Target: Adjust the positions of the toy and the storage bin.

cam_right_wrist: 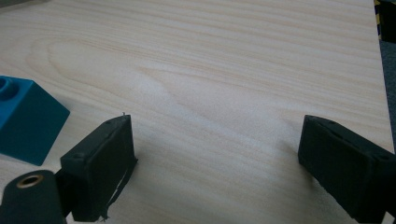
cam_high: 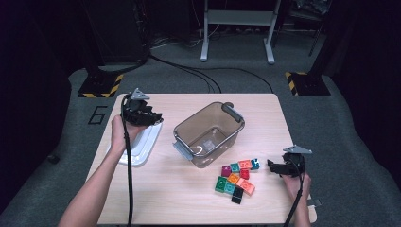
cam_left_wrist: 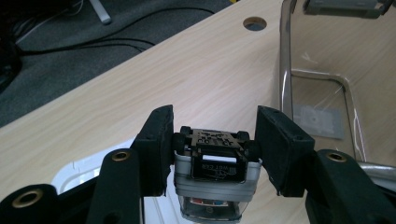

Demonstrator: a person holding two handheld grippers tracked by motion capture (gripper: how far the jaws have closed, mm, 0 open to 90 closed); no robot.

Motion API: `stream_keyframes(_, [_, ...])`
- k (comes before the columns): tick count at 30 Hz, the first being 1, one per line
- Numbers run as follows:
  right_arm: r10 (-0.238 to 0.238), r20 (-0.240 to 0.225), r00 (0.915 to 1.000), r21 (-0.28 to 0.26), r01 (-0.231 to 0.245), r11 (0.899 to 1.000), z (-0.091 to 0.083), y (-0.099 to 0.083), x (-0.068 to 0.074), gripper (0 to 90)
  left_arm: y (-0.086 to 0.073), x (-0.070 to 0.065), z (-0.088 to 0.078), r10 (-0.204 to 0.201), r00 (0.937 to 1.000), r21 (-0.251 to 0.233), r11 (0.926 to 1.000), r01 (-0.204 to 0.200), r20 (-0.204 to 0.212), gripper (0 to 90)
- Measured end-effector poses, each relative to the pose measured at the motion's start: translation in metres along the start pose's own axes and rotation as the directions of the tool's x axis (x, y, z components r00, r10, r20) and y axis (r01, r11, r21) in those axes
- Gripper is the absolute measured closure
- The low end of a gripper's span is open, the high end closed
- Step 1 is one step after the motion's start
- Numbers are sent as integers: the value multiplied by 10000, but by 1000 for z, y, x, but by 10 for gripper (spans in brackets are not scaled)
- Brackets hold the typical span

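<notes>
In the left gripper view, a small toy car (cam_left_wrist: 212, 165) with a silver body and black underside sits wheels-up between the jaws. My left gripper (cam_left_wrist: 214, 149) is shut on it, pads against its wheels. From the high view this left gripper (cam_high: 150, 117) hangs over the far end of a white lid (cam_high: 142, 149) at the table's left. My right gripper (cam_high: 272, 165) rests near the right edge with its jaws wide open and nothing between them (cam_right_wrist: 215, 158). A blue brick (cam_right_wrist: 23, 119) lies just left of its left jaw.
A clear plastic bin (cam_high: 208, 135) with grey handles stands mid-table; its wall (cam_left_wrist: 285, 70) rises right of the car. Several coloured bricks (cam_high: 235, 178) lie in a cluster in front of it. A cable hole (cam_left_wrist: 255, 22) marks the tabletop.
</notes>
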State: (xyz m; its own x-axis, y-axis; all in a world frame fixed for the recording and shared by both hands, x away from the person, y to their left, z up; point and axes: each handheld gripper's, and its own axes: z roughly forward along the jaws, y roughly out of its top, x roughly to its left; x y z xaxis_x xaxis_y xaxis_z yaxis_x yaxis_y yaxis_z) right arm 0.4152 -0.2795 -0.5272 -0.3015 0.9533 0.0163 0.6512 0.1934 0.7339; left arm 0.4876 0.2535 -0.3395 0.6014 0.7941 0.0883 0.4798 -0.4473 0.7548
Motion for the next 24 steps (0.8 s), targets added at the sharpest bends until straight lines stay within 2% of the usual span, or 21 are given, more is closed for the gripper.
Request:
stream_keyframes(6, [17,1,10000,-7,-17,10000,0,0,0,100,15,-7,-1,159,9999,-255,9995,-159,-17,482])
stream_keyframes(12, [-56,12,10000,17,56,10000,0,0,0,100,29,-17,-2,422,9989,-423,9982,-413,190,482])
stream_keyframes(16, [-42,14,10000,11,42,10000,0,0,0,100,37,-27,-1,588,9972,-587,9967,-560,467,482])
stream_keyframes(24, [-53,9,10000,9,53,10000,0,0,0,101,44,-44,1,1072,9891,-610,9930,-1014,1006,482])
